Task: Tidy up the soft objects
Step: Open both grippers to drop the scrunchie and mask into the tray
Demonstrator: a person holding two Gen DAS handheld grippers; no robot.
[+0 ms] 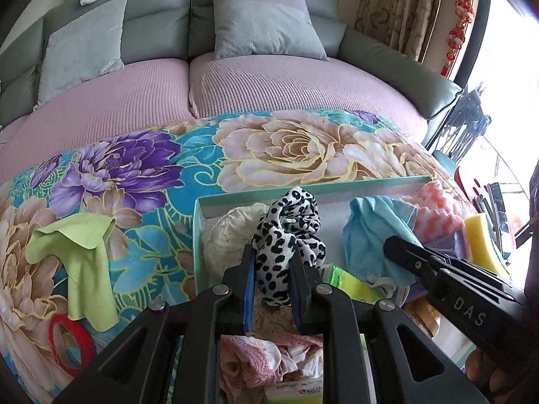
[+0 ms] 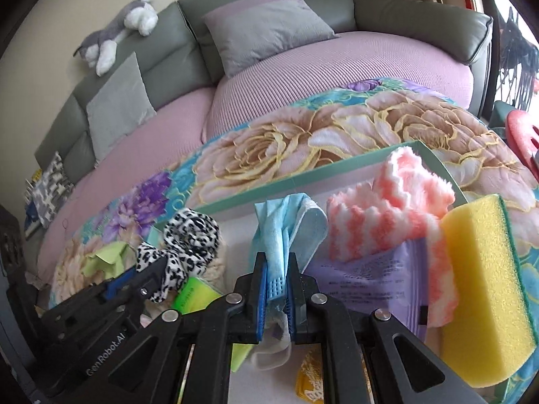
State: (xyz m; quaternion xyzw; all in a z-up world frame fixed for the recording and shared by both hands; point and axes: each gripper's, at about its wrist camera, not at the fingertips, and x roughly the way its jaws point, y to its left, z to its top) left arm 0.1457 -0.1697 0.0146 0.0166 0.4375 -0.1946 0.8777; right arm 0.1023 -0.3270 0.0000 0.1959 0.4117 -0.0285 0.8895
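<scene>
My left gripper [image 1: 273, 262] is shut on a black-and-white leopard-print scarf [image 1: 289, 232] and holds it over the green-rimmed box [image 1: 316, 187]; it also shows in the right wrist view [image 2: 188, 245]. My right gripper [image 2: 278, 269] is shut on a light blue cloth [image 2: 286, 225], held over the same box [image 2: 303, 176]; the cloth shows in the left wrist view [image 1: 374, 232]. In the box lie a pink-and-white fluffy cloth [image 2: 387, 208], a cream lace cloth [image 1: 229, 235] and a purple packet [image 2: 370, 282]. A lime green cloth [image 1: 81, 245] lies on the floral blanket to the left.
A yellow sponge [image 2: 485, 286] stands at the box's right edge. A red tape ring [image 1: 67, 343] lies on the floral blanket [image 1: 141, 168]. Behind is a pink-covered sofa [image 1: 235, 84] with grey cushions [image 1: 266, 30] and a plush dog [image 2: 118, 30].
</scene>
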